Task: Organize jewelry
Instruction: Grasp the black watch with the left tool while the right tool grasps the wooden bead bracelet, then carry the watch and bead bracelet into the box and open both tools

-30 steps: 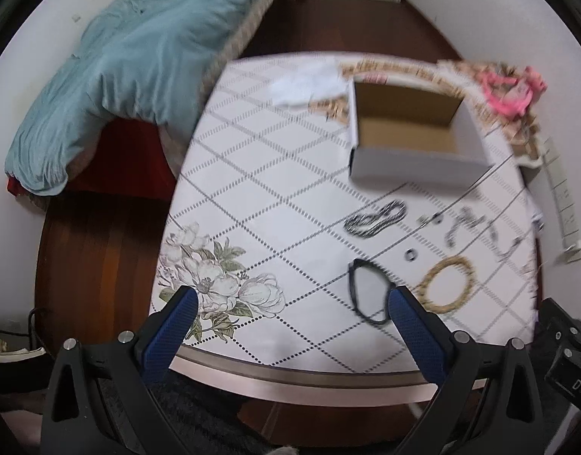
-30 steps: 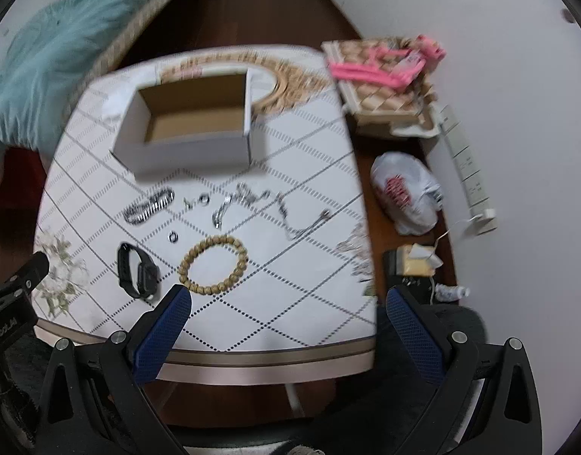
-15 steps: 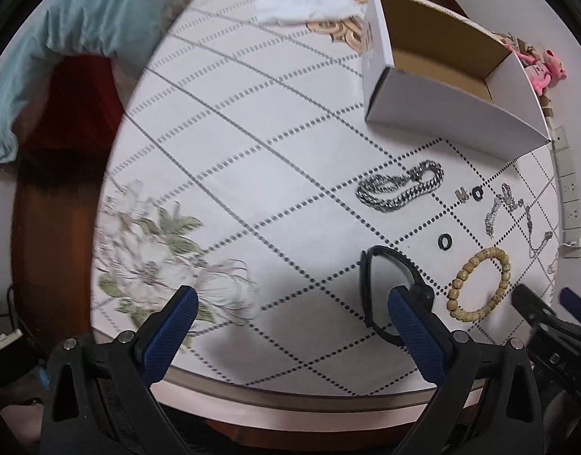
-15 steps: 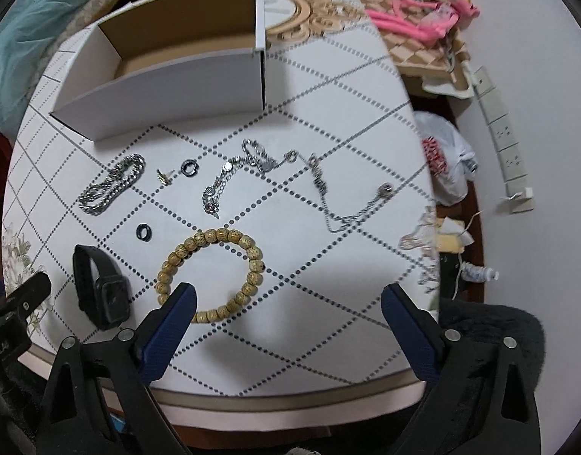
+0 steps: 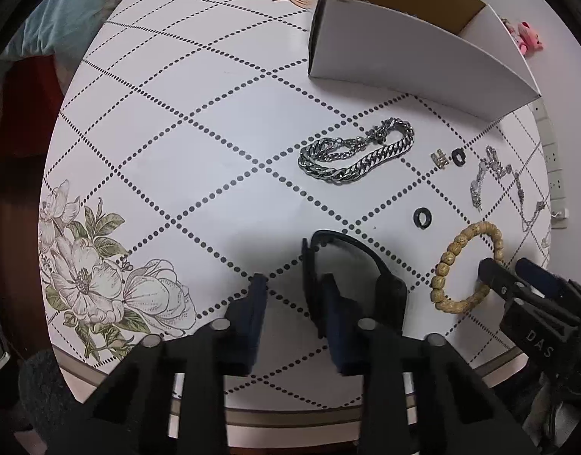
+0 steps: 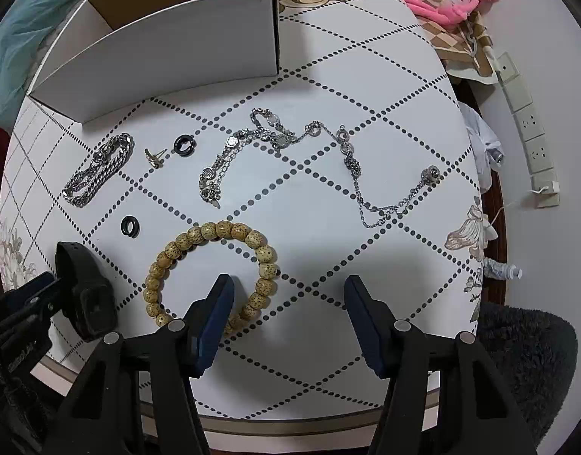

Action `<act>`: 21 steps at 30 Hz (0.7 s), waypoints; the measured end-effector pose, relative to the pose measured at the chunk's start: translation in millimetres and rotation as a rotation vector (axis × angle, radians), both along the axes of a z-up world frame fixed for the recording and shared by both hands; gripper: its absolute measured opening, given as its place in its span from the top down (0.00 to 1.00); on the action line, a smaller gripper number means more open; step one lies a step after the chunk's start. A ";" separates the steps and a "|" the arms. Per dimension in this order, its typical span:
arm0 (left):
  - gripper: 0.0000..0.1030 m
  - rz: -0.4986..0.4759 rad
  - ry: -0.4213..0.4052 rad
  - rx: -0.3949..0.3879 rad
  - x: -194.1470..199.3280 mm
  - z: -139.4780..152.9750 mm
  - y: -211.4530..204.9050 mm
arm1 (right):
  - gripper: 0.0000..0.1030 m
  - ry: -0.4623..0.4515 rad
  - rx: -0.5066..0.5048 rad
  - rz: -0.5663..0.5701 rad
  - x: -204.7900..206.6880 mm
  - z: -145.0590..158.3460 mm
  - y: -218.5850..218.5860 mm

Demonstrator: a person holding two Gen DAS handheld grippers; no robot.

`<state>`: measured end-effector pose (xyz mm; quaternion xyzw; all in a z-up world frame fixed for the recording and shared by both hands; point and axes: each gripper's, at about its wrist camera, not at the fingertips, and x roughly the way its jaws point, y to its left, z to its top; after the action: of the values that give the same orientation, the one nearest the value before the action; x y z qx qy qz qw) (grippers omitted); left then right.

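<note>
Table (image 5: 199, 121): white top, dotted diamond pattern.

Left tool (image 5: 295, 288): pointing down, jaws narrow and closing astride one strap of the black watch (image 5: 390, 290); whether the pads press it cannot be told.

Right tool (image 6: 288, 288): jaws closing at middling width; one finger inside the wooden bead bracelet (image 6: 214, 265), the other outside it, pads apart from the beads.

Beyond the tools: silver curb chain (image 5: 356, 155), two black rings (image 6: 130, 225), ear stud (image 6: 154, 157), long silver necklace (image 6: 317, 155), open white box (image 6: 169, 45).
</note>
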<state>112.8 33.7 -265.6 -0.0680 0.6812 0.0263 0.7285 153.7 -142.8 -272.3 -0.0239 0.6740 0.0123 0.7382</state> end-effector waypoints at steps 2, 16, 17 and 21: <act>0.88 -0.012 -0.017 0.003 -1.2 -2.7 -2.0 | 0.46 -0.015 0.001 0.019 -3.8 1.3 3.2; 0.96 -0.020 -0.088 0.007 6.9 21.7 2.3 | 0.91 -0.057 0.023 0.060 -11.1 11.3 17.6; 0.96 -0.022 -0.095 0.006 6.4 28.1 2.3 | 0.91 -0.064 0.034 0.060 -13.2 15.8 17.9; 0.96 -0.030 -0.146 0.002 2.9 56.6 5.1 | 0.91 -0.088 0.072 0.065 -16.9 32.9 17.9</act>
<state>115.6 38.8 -209.0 -0.0590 0.6271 0.0111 0.7766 136.9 -124.9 -239.3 -0.0197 0.6390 0.0596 0.7667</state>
